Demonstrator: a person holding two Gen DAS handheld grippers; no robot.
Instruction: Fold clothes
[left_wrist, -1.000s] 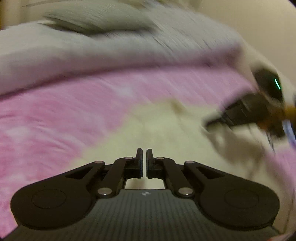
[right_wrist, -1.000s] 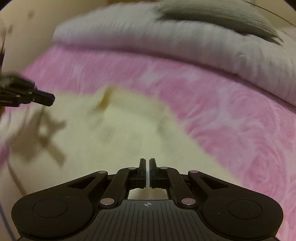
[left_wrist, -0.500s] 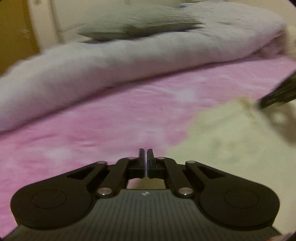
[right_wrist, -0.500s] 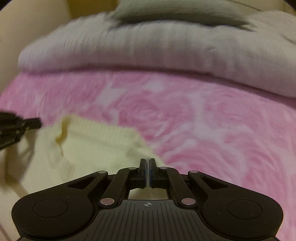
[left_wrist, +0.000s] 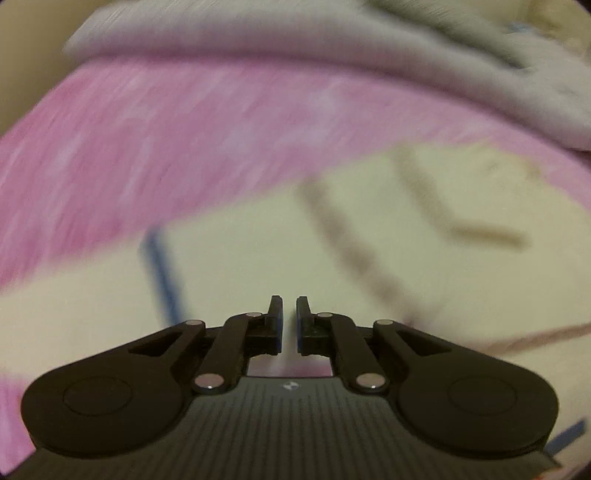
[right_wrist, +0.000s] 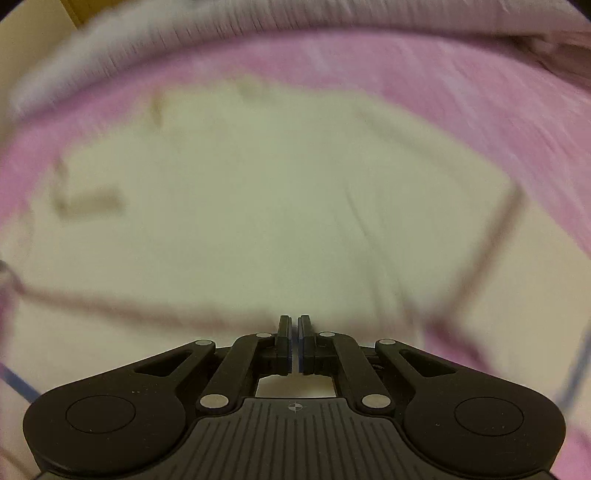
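A pale cream garment (left_wrist: 369, 240) lies spread on the pink bed cover (left_wrist: 147, 129), blurred by motion. A thin blue stripe (left_wrist: 162, 273) crosses its left part. My left gripper (left_wrist: 290, 301) hangs over the garment's near part. Its jaws are opening, with a small gap and nothing between them. In the right wrist view the same garment (right_wrist: 258, 203) fills most of the picture, with soft creases running across it. My right gripper (right_wrist: 294, 319) points down at the cloth, shut, with nothing seen between its pads. Neither gripper shows in the other's view.
A rolled grey blanket (left_wrist: 332, 44) lies along the far side of the bed, also in the right wrist view as a grey blanket (right_wrist: 110, 44). The pink cover (right_wrist: 480, 92) surrounds the garment. A pale wall (left_wrist: 33, 66) shows at the far left.
Both views have swung back over the cream garment, which now fills far more of each. The other gripper has left each view's edge. The left jaws have parted slightly.
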